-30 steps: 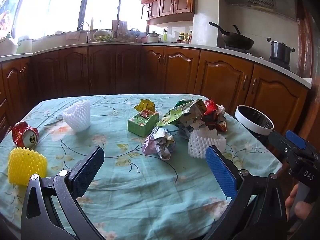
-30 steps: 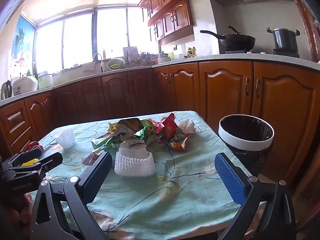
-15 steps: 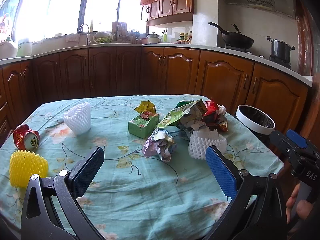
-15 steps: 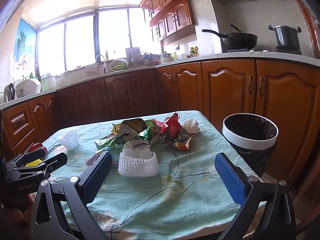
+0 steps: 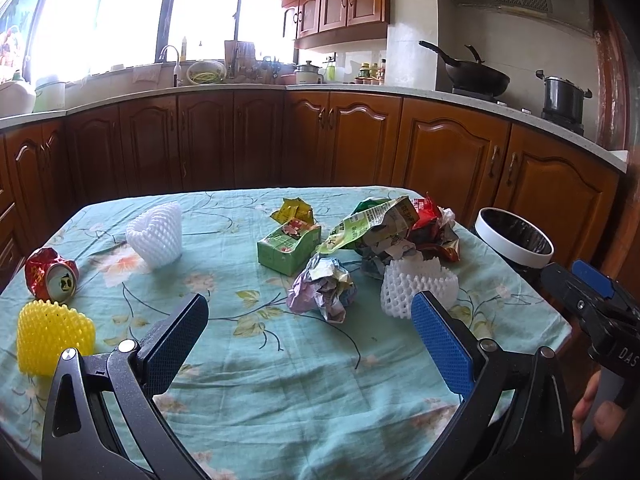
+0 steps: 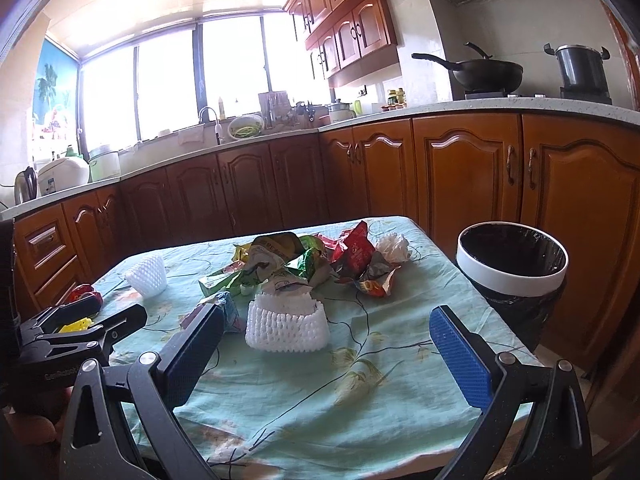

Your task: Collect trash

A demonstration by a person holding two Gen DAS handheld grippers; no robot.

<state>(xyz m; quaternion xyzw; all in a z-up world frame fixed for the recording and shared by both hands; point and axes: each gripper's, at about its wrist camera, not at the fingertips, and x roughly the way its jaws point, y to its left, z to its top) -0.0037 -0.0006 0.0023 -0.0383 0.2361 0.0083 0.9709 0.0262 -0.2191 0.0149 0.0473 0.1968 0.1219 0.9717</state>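
Beside the trash bin point(image 5: 516, 240), the right gripper point(image 5: 592, 292), jaws spread like the left's, apparently reads "DAS".

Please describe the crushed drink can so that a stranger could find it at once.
Look at the table with the green floral cloth, at its left edge. The crushed red can lies on its side there, just behind the yellow foam net. It is the only metal item.

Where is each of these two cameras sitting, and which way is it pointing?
Left wrist: rides the left gripper, facing across the table; its open fingers and the right gripper show.
Right wrist: rides the right gripper, facing the bin; the left gripper shows.
Shared: white foam net, wrapper pile, bin.
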